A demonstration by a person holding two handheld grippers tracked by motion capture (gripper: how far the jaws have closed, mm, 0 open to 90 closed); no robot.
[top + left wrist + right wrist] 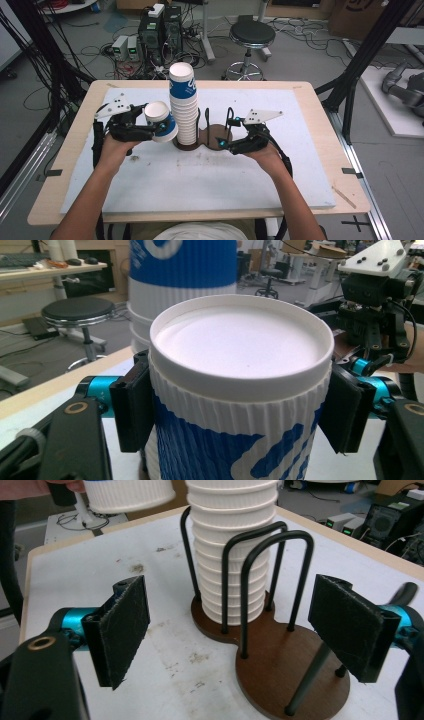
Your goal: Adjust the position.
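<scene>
Left tool (159,128) clamps a single cup (161,120), tilted, just left of the stack (183,107) in the rack (214,136); right tool (226,145), jaws apart and empty, sits by the rack's free right bay.

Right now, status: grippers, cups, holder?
Left gripper shut on blue-and-white ribbed paper cup, off the table. Right gripper open at brown wooden cup holder. Tall cup stack in holder's left bay; right bay empty.

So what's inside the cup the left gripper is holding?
Nothing visible: the cup in the left gripper shows a bare white interior down to its bottom. Its underside is hidden.
</scene>
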